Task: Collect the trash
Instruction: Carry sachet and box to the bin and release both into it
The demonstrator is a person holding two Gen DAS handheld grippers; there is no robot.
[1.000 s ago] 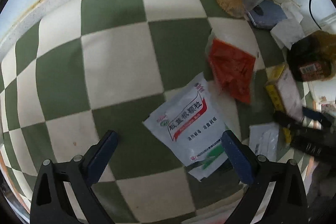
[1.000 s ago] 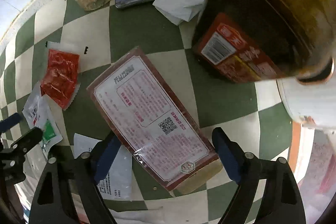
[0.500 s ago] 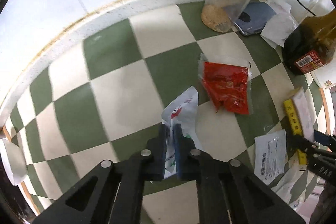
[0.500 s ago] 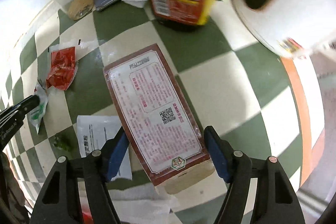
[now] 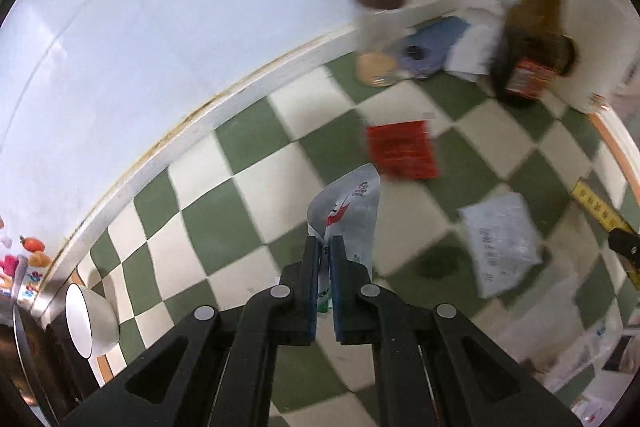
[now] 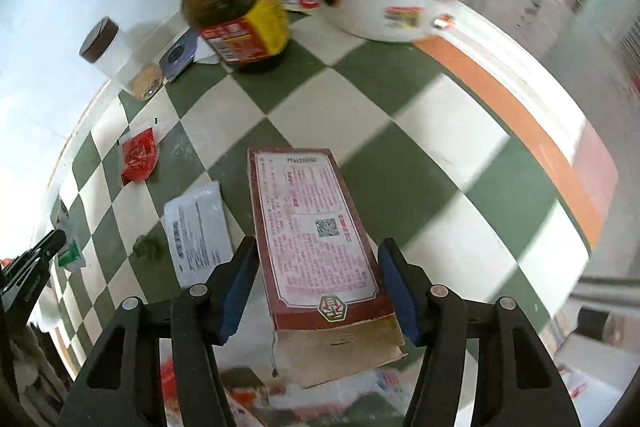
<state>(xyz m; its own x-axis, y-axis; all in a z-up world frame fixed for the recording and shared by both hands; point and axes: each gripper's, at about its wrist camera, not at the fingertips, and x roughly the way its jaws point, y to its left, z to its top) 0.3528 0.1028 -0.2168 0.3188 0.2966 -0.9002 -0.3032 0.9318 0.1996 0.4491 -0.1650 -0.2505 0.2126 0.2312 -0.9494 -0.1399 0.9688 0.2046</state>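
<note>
Left wrist view: my left gripper [image 5: 325, 247] is clamped tight on the white sachet [image 5: 350, 211], which is lifted off the checkered surface [image 5: 260, 187].
Red packet [image 5: 402, 149]: lying flat just beyond it.
Right wrist view: my right gripper [image 6: 318, 289] is wide open, pads either side of the red box [image 6: 312, 239] but I can't tell if they touch.
</note>
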